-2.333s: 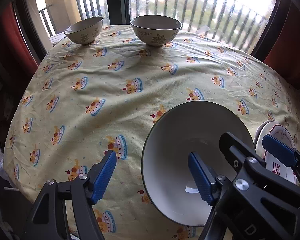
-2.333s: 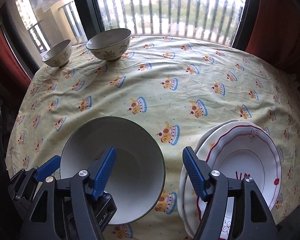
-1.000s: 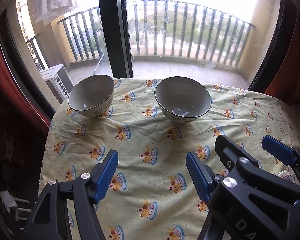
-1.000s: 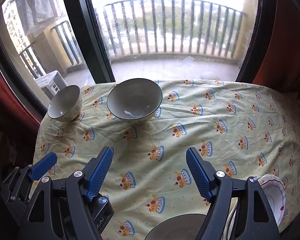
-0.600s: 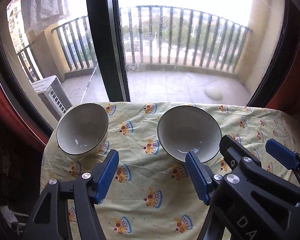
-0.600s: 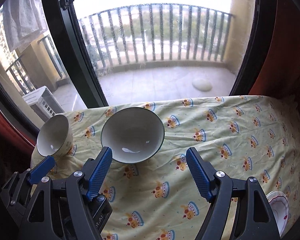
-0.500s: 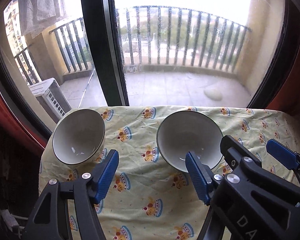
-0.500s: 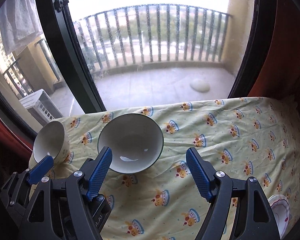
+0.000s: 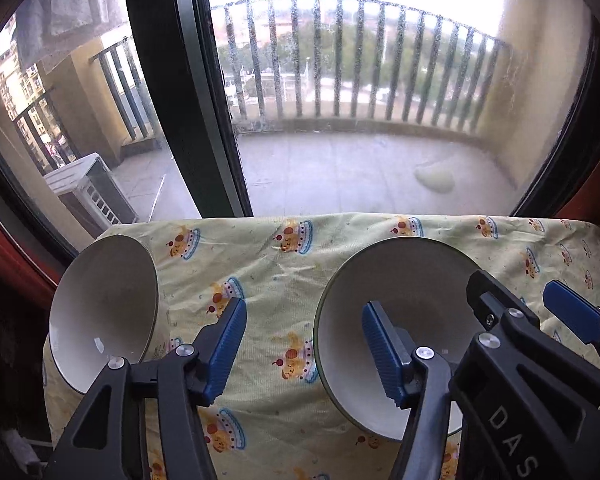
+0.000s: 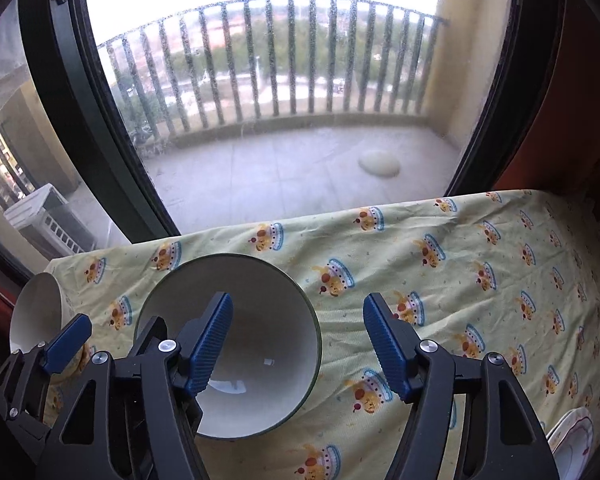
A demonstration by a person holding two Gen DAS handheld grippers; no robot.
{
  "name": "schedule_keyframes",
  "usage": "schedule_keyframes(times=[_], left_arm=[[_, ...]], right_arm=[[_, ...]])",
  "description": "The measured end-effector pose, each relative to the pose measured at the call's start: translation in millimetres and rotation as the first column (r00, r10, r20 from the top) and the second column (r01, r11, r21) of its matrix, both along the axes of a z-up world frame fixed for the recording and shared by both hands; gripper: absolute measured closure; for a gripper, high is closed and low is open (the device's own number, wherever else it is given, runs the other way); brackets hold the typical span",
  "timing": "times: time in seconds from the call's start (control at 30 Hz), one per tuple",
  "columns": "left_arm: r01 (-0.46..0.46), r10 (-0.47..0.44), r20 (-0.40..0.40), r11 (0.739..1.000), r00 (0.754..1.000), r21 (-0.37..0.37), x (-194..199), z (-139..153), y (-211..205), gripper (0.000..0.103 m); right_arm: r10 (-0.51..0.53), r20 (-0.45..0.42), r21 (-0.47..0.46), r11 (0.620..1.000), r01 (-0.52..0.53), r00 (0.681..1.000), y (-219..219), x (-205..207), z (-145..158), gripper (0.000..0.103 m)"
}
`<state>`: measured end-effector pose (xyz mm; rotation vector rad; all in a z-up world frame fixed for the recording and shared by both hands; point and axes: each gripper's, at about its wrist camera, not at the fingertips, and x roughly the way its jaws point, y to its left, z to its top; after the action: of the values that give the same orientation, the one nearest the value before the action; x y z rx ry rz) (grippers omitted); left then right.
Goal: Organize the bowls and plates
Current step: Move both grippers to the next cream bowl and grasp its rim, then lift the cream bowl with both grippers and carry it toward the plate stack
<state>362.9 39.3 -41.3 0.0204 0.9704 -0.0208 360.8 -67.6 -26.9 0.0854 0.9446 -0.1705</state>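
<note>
A home: a table with a cartoon-print tablecloth (image 9: 300,264) stands by a sliding glass door (image 9: 180,92) onto a railed balcony (image 10: 300,168).

Both the left gripper (image 9: 302,350) and the right gripper (image 10: 298,346) pointed steeply downward, jaws just narrowing, nothing clamped between them

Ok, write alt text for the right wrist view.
The right tool, jaws apart and just closing, reaches over the right rim of a larger white bowl on a yellow crown-print tablecloth. A smaller bowl sits to its left behind the left tool; a red-trimmed plate peeks in at bottom right.
</note>
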Motion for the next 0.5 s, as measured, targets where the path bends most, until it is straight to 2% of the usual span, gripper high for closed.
schedule_keyframes(times=[0.13,0.23,0.33,0.4,0.5], left_arm=[[0.0,0.0,-0.02,1.0,1.0,-0.002,6.9,-12.6,-3.9,0.049],[0.006,-0.006,-0.035,1.0,0.999,0.002,10.0,-20.4,-5.4,0.058],[0.016,-0.016,-0.047,1.0,0.999,-0.003,12.3,-26.7,-7.4,0.067],[0.023,-0.024,-0.056,0.999,0.998,-0.027,13.6,-29.2,-8.0,0.077],[0.029,-0.032,-0.059,0.999,0.998,-0.042,14.6,-29.5,-10.0,0.083]], right_arm=[[-0.01,-0.034,0.021,1.0,0.011,0.999,-6.1,10.7,-15.0,0.044],[-0.01,-0.056,0.029,0.999,0.012,0.998,-7.6,14.8,-25.8,0.052],[-0.011,-0.071,0.036,0.999,0.014,0.997,-9.2,17.8,-34.3,0.064],[0.0,-0.074,0.059,0.998,0.004,0.997,-10.7,19.4,-37.9,0.078],[0.016,-0.074,0.077,0.997,-0.01,0.997,-12.6,22.2,-38.9,0.08]])
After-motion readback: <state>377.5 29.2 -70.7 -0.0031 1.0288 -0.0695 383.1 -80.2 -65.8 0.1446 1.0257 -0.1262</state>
